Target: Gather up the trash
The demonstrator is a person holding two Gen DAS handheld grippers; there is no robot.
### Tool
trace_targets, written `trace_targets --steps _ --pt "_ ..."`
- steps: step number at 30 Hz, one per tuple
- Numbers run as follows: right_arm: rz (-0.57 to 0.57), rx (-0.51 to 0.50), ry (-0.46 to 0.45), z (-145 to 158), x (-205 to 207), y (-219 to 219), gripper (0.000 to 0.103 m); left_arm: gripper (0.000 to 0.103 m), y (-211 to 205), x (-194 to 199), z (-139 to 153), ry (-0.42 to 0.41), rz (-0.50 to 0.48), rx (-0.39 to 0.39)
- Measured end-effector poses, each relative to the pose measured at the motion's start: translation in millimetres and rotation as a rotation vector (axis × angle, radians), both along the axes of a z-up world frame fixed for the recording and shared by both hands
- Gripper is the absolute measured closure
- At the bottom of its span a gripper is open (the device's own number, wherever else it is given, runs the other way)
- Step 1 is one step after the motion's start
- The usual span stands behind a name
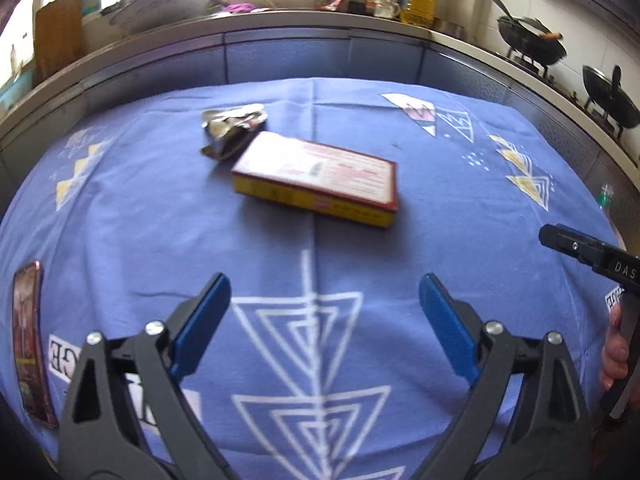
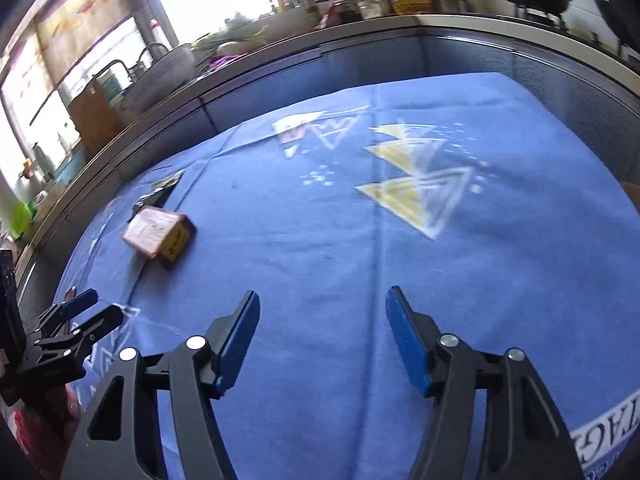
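The left gripper (image 1: 324,296) points forward and down, its two black arms spread wide and its blue pads (image 1: 202,320) far apart with nothing between them. In the right wrist view the same gripper shows at the far left edge, its fingers angled toward the middle of the scene. The right gripper (image 2: 320,312) also tilts forward and down; its blue pads (image 2: 236,340) stand apart at a moderate gap, narrower than the left's, and grip nothing. Its black body reaches in at the right edge of the left wrist view, where the person's hand (image 1: 614,350) wraps the handle, fingers curled round it.
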State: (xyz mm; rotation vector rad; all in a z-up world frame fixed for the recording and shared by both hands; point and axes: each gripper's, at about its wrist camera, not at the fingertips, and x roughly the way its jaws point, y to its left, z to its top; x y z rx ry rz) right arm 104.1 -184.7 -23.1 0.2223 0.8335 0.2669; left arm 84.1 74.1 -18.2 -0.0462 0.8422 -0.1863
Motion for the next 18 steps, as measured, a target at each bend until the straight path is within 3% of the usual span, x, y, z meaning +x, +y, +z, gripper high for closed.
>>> trace_targets --steps 4,7,10,12,14,16,18 --pt "0.165 0.05 0.016 11 53 54 0.056 0.019 44 5 4 0.033 0.075 -0.124" --pt "0.201 0.109 0.082 7 99 81 0.067 0.021 66 4 7 0.045 0.118 -0.206" --pt "0.209 0.159 0.165 -6 128 98 0.071 0.021 79 4 7 0.048 0.15 -0.223" --pt "0.211 0.242 0.224 -9 128 100 0.07 0.021 85 4 7 0.051 0.16 -0.225" --pt "0.316 0.323 0.26 -8 107 112 0.071 0.021 92 3 4 0.056 0.171 -0.236" --pt "0.416 0.267 0.236 -1 77 127 0.071 0.021 98 5 1 0.061 0.188 -0.242" --pt "0.431 0.256 0.204 2 58 126 0.071 0.021 102 8 -1 0.063 0.206 -0.246"
